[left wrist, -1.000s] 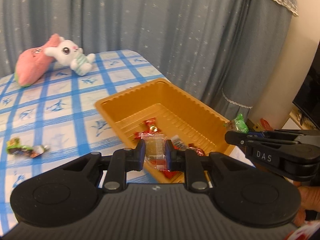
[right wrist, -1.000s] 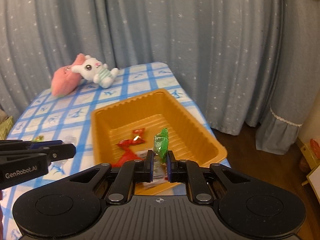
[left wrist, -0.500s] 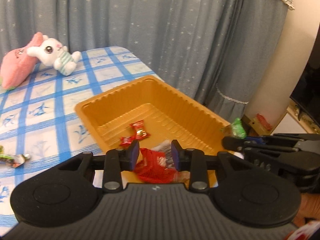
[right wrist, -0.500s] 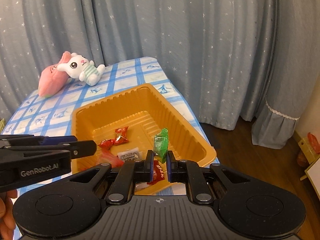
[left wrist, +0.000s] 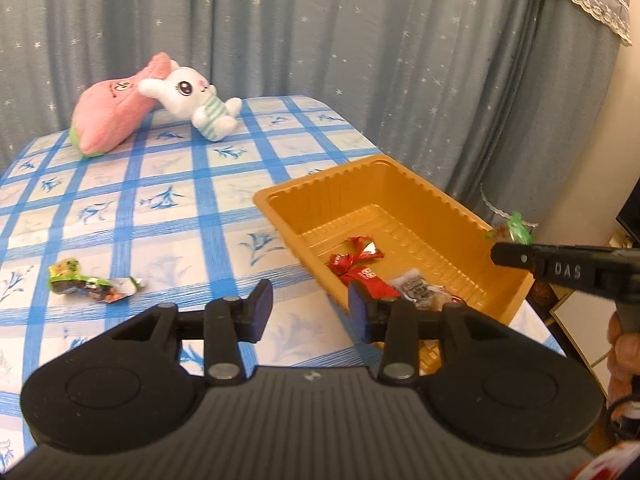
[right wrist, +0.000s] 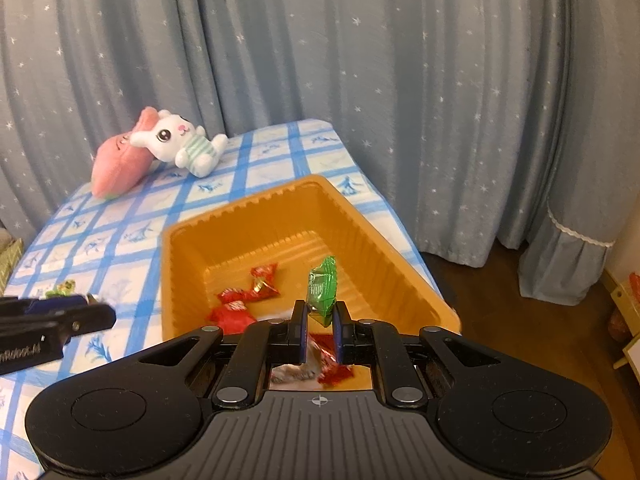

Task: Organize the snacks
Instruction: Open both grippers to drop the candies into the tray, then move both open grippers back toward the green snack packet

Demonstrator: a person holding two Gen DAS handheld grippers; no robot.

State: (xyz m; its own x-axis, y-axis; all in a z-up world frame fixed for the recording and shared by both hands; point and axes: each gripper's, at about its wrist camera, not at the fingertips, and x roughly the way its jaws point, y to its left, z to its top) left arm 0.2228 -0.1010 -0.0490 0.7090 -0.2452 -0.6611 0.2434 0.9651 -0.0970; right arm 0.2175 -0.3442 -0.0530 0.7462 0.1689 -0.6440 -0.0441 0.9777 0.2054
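Note:
An orange plastic tray (left wrist: 456, 216) (right wrist: 280, 208) sits at the table's right edge and holds several red-wrapped snacks (left wrist: 354, 258) (right wrist: 256, 284) and a clear-wrapped one (left wrist: 418, 290). My left gripper (left wrist: 310, 304) hovers over the tablecloth just left of the tray. Its jaws are opening and nothing is between them. My right gripper (right wrist: 319, 326) hangs over the tray's near end, shut on a green-wrapped candy (right wrist: 322, 288) (left wrist: 518, 230). A green and brown wrapped snack (left wrist: 86, 282) (right wrist: 62, 288) lies loose on the cloth to the left.
A pink plush (left wrist: 112, 116) and a white bunny plush (left wrist: 192, 96) lie at the far side of the blue checked table (left wrist: 168, 184). Grey starred curtains hang behind. The floor drops away right of the tray (right wrist: 520, 320).
The left gripper let go of the clear-wrapped snack, which now lies in the tray, then opened and swung left off the tray. The right gripper still holds the green candy over the tray.

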